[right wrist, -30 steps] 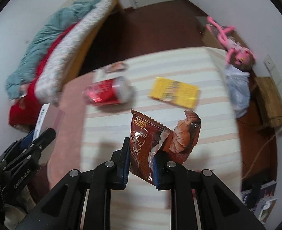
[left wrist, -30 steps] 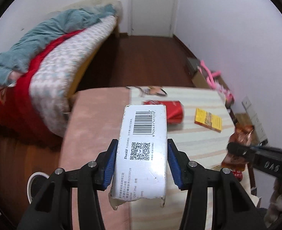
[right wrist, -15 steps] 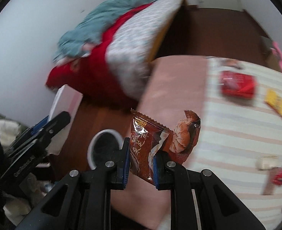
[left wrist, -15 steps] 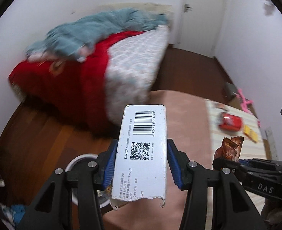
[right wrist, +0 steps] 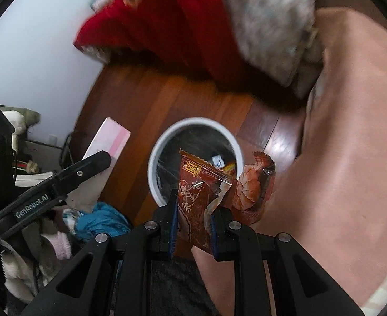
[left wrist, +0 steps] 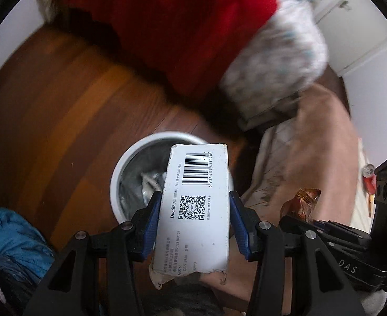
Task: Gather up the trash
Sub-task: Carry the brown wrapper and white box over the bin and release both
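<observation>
My left gripper (left wrist: 193,210) is shut on a white carton (left wrist: 196,197) with a barcode and a QR code, its blue pads pressing both long sides. Below it on the wooden floor stands a round white trash bin (left wrist: 130,163) lined with a dark bag, litter inside. My right gripper (right wrist: 193,210) is shut on a brown snack wrapper (right wrist: 201,184), held above the same bin (right wrist: 162,142). In the right wrist view the left gripper's finger (right wrist: 83,171) and the carton's pink side (right wrist: 106,142) show at the left. The right gripper's wrapper (left wrist: 302,202) appears at the right of the left wrist view.
A bed with a red blanket (left wrist: 188,26) and a patterned quilt (left wrist: 272,60) lies beyond the bin. A pink-covered table (right wrist: 351,158) fills the right side. Blue cloth (right wrist: 101,218) and other clothes lie on the floor at the lower left. A red can (left wrist: 368,181) lies far right.
Both grippers swung left off the table and sank and rolled toward the floor. The white bin, earlier at the frame's edge, is now right under the carton and the wrapper. Both grips are unchanged.
</observation>
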`<state>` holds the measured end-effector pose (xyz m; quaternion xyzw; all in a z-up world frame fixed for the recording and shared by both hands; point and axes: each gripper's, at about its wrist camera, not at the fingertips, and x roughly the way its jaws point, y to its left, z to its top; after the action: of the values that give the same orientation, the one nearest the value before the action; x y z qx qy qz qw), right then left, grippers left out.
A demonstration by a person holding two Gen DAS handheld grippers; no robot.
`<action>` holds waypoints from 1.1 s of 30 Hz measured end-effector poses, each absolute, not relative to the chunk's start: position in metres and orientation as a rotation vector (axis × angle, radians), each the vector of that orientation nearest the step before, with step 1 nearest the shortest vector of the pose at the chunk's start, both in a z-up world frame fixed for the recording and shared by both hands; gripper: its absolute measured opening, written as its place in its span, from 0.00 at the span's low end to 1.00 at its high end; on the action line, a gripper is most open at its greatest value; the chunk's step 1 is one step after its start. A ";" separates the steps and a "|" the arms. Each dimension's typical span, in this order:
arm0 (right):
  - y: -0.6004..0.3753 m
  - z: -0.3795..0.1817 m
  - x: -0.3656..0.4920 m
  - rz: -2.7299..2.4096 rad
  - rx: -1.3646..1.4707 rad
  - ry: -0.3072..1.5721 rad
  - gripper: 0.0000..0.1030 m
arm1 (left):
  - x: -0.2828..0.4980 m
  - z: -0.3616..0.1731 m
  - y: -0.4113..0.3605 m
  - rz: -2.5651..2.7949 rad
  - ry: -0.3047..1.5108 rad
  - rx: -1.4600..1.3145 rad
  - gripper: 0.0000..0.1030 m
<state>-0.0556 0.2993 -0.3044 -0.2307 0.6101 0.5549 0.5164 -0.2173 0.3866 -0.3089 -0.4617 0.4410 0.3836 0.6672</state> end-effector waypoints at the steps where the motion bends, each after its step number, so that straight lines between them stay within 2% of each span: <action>1: 0.310 -0.318 -0.060 1.326 -0.572 1.481 0.20 | -0.219 -0.319 0.393 0.866 1.011 -1.051 0.48; 4: 0.333 -0.348 -0.065 1.299 -0.618 1.520 0.20 | -0.222 -0.338 0.406 0.887 1.042 -1.068 0.48; 5: 0.341 -0.359 -0.067 1.294 -0.641 1.526 0.20 | -0.224 -0.343 0.408 0.890 1.045 -1.078 0.52; 6: 0.347 -0.367 -0.068 1.282 -0.662 1.524 0.20 | -0.226 -0.348 0.411 0.900 1.049 -1.090 0.58; 8: 0.362 -0.385 -0.072 1.284 -0.693 1.536 0.20 | -0.232 -0.354 0.411 0.926 1.039 -1.111 0.90; 10: 0.376 -0.401 -0.072 1.279 -0.719 1.548 0.22 | -0.237 -0.358 0.414 0.953 1.041 -1.123 0.97; 11: 0.378 -0.404 -0.073 1.280 -0.729 1.552 0.25 | -0.245 -0.358 0.414 0.972 1.046 -1.123 0.97; 13: 0.384 -0.416 -0.073 1.268 -0.742 1.556 0.43 | -0.254 -0.360 0.413 1.011 1.044 -1.111 0.97; 15: 0.389 -0.424 -0.070 1.273 -0.726 1.565 0.68 | -0.263 -0.358 0.410 1.056 1.027 -1.084 0.97; 19: 0.394 -0.423 -0.066 1.290 -0.717 1.547 0.89 | -0.273 -0.352 0.401 1.135 1.005 -1.028 0.97; 20: 0.394 -0.423 -0.065 1.293 -0.718 1.543 0.98 | -0.274 -0.350 0.398 1.143 1.001 -1.023 0.97; 33: 0.353 -0.381 -0.078 1.222 -0.907 1.322 1.00 | -0.261 -0.331 0.352 1.183 1.048 -0.910 0.97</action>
<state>-0.0784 0.3527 -0.3811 -0.3803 0.5545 0.5128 0.5337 -0.2611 0.3519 -0.3306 -0.3946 0.4544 0.5128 0.6122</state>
